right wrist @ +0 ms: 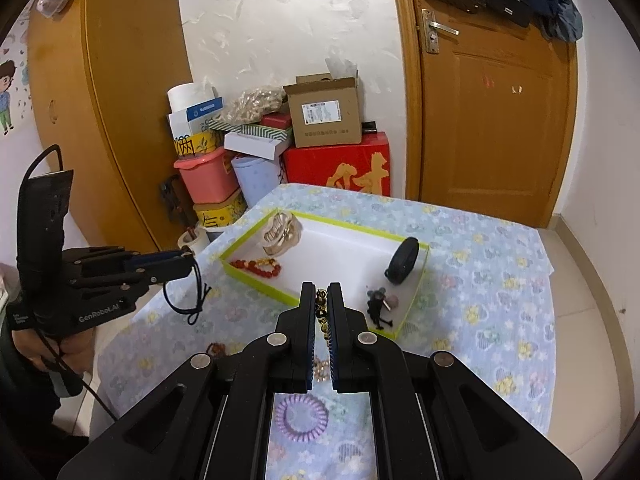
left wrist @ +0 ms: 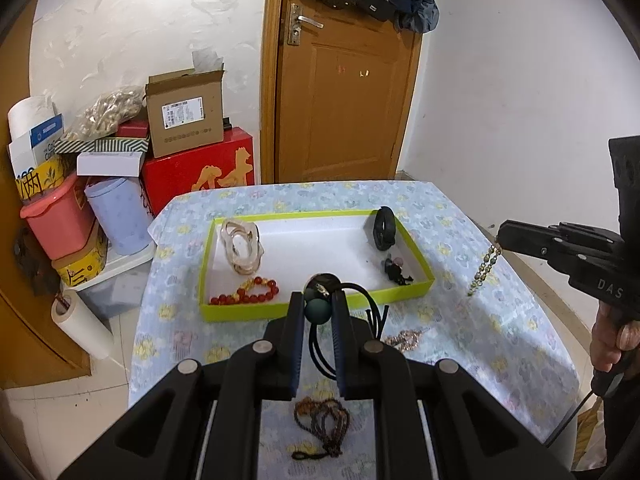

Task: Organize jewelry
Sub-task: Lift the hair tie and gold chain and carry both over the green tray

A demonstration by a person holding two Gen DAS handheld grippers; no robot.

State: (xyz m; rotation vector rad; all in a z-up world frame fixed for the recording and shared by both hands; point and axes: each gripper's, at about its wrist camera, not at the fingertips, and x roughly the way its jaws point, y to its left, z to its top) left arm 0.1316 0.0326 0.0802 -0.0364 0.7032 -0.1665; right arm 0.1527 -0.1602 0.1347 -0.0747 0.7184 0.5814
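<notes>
My left gripper (left wrist: 318, 300) is shut on a black cord hair tie (left wrist: 318, 312) by its green ball, just before the front wall of the lime-rimmed white tray (left wrist: 240, 314). The cord hangs down in a loop (right wrist: 188, 296). My right gripper (right wrist: 321, 290) is shut on a gold bead chain (right wrist: 321, 308), which dangles above the table to the right of the tray (left wrist: 484, 272). In the tray lie a clear hair claw (left wrist: 240, 246), a red bead bracelet (left wrist: 248, 292), a black band (left wrist: 384, 228) and a small black charm (left wrist: 396, 272).
On the flowered blue tablecloth (left wrist: 480, 340) lie a rose-gold chain (left wrist: 404, 338), a brown bead necklace (left wrist: 320, 420) and a purple spiral hair tie (right wrist: 302, 414). Stacked boxes and bins (left wrist: 120, 184) crowd the floor at the left. A wooden door (left wrist: 344, 100) stands behind the table.
</notes>
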